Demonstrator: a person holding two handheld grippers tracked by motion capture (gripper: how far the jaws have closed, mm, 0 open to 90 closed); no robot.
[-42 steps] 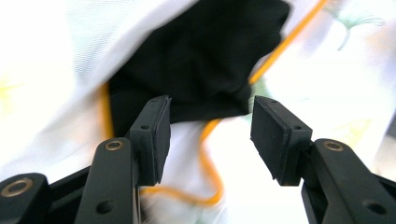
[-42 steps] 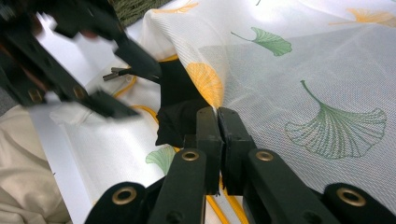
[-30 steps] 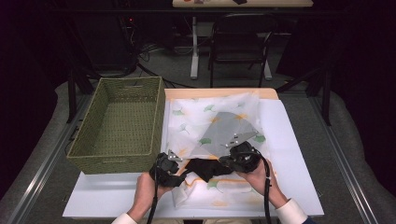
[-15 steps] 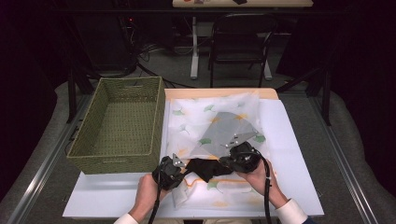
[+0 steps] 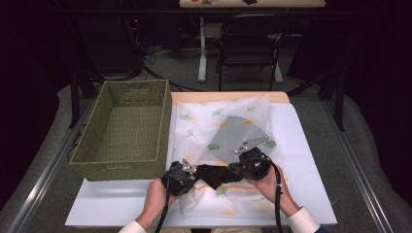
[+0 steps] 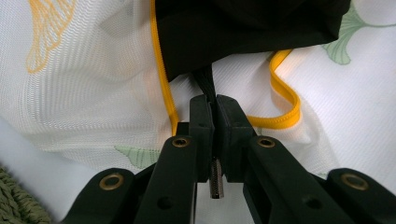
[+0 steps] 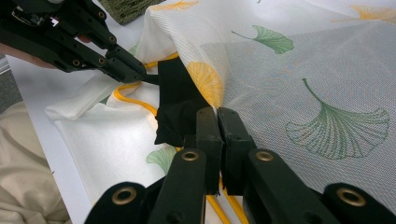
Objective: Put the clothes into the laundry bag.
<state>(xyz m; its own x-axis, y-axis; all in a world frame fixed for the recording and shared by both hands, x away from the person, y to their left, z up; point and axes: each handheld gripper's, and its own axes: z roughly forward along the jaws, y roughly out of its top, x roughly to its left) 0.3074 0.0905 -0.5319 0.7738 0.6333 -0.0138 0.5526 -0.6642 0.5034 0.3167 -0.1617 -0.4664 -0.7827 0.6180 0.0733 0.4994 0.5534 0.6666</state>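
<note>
A white mesh bag [image 5: 204, 121] printed with ginkgo leaves and edged in yellow piping [image 6: 280, 119] lies on the white board [image 5: 306, 160]. A grey cloth [image 5: 233, 138] shows through its mesh. A black cloth [image 5: 214, 174] sits at the bag's near edge, partly under the mesh [image 7: 303, 70]. My left gripper [image 6: 212, 100] has just been closing and now pinches a corner of the black cloth [image 6: 243, 28]. My right gripper [image 7: 215, 112] is shut on the mesh edge beside the black cloth [image 7: 175, 102]. In the high view the left gripper [image 5: 192, 171] and right gripper [image 5: 238, 170] face each other.
An empty green woven basket [image 5: 121, 131] stands at the board's left, close to the left hand. A chair [image 5: 248, 43] and table legs stand beyond the far edge. Bare white board lies to the right of the bag.
The left gripper's jaws have closed on the black cloth's corner. The right hand and the bag have stayed put.
</note>
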